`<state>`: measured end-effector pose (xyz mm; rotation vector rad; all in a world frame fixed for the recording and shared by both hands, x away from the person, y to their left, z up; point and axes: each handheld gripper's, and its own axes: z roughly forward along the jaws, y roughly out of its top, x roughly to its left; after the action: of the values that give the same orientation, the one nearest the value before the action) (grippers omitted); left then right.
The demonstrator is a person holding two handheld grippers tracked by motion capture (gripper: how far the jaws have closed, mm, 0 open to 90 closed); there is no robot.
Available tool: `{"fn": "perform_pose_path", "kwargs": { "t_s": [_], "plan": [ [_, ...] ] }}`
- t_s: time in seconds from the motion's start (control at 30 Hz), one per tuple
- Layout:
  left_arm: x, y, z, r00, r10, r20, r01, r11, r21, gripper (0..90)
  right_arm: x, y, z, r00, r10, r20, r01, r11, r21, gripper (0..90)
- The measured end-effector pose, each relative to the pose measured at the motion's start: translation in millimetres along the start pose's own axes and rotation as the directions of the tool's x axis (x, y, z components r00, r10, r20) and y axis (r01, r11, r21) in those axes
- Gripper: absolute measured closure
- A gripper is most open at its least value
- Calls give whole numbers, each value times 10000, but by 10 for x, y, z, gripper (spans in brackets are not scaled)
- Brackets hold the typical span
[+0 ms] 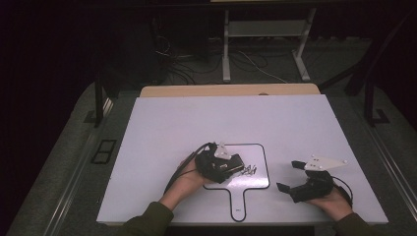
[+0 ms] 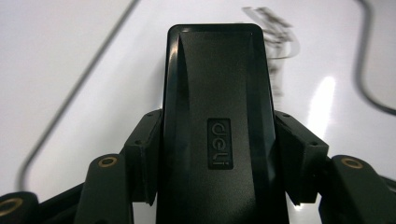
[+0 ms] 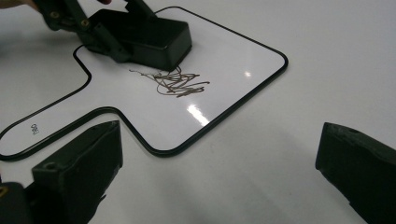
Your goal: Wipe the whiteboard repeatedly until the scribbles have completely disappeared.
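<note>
the left gripper (image 1: 236, 167) is clamped on a black eraser block (image 2: 217, 126), whose two long sides are pressed by the pads; an embossed "deli" label is seen on its top in the left gripper view. in the right gripper view the block (image 3: 149, 39) is set flat on a small paddle-shaped whiteboard (image 3: 233, 51), just beside a brown scribble (image 3: 180, 84) that is drawn near the middle of the board. in the left gripper view the scribble (image 2: 273, 35) is found just past the far end of the block, blurred. whether the block's edge touches the marks cannot be told.

the right gripper (image 1: 290, 177) is held with its jaws spread wide and nothing between them; it is rested low over the white table (image 1: 305, 123), off the board's right edge, and is cradled in the person's right hand (image 1: 334, 202). in the right gripper view its two black jaws are seen at the bottom corners, well apart, with bare table between them.

in the high view the whiteboard (image 1: 263, 183) is laid near the front of the table, its handle pointed toward the person, and the left gripper is placed over the board's left part, supported from below by the left hand (image 1: 187, 183). the scribble (image 1: 250, 170) is seen just to the right of that gripper.
</note>
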<state>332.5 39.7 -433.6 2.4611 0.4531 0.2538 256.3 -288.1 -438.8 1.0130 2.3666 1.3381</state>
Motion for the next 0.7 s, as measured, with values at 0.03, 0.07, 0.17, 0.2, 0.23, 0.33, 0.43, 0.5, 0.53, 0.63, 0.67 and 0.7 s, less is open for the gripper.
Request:
{"fn": "perform_pose_path", "kwargs": {
  "t_s": [0.03, 0.07, 0.17, 0.2, 0.23, 0.33, 0.43, 0.5, 0.53, 0.63, 0.67, 0.7],
  "plan": [
    [48, -9, 1, 9998, -136, -138, 136, 9999, -10, 391, 0, 0, 0, 10000, -10, -3, 10, 10000, 1, 0],
    [95, -20, -1, 9992, -341, -227, 340, 9994, -28, 391, 1, 0, 1, 10000, -10, -4, 10, 10000, 3, 0],
    [190, -58, -7, 9967, -742, -315, 738, 9972, -145, 391, -1, 1, 3, 10000, -14, 4, 14, 10000, 4, 0],
    [195, -61, -10, 9969, -738, -288, 735, 9972, -113, 391, -2, 1, 3, 10000, -10, 3, 10, 10000, 2, 0],
    [181, -56, -7, 9969, -716, -323, 711, 9974, -140, 391, -2, 1, 3, 10000, -10, 5, 10, 10000, 1, 0],
    [123, -28, -10, 9992, -370, -173, 371, 9993, 67, 391, 0, 1, 4, 10000, 2, 2, -2, 10000, 9, 0],
    [22, 14, 0, 10000, -60, 75, 59, 9999, 159, 391, 1, 1, 4, 10000, 2, 13, -2, 10000, 6, 0],
    [-59, 47, 14, 9994, 192, 271, -196, 9997, 173, 391, -1, 1, 2, 10000, -15, 8, 15, 10000, -3, 0],
    [-98, 64, 24, 9987, 368, 367, -373, 9992, 149, 391, 0, 1, 2, 10000, -18, 5, 18, 10000, -6, 0],
    [-205, 112, 42, 9966, 638, 531, -650, 9976, 217, 391, 0, 1, 1, 10000, -12, 2, 12, 10000, -9, 0],
    [-206, 124, 45, 9956, 771, 523, -786, 9966, 263, 391, 0, 1, 0, 10000, -11, 2, 11, 10000, -6, 0],
    [-197, 129, 53, 9961, 680, 568, -694, 9973, 236, 392, 0, 1, 0, 10000, -13, 3, 13, 10000, -11, 0]
  ]
}}
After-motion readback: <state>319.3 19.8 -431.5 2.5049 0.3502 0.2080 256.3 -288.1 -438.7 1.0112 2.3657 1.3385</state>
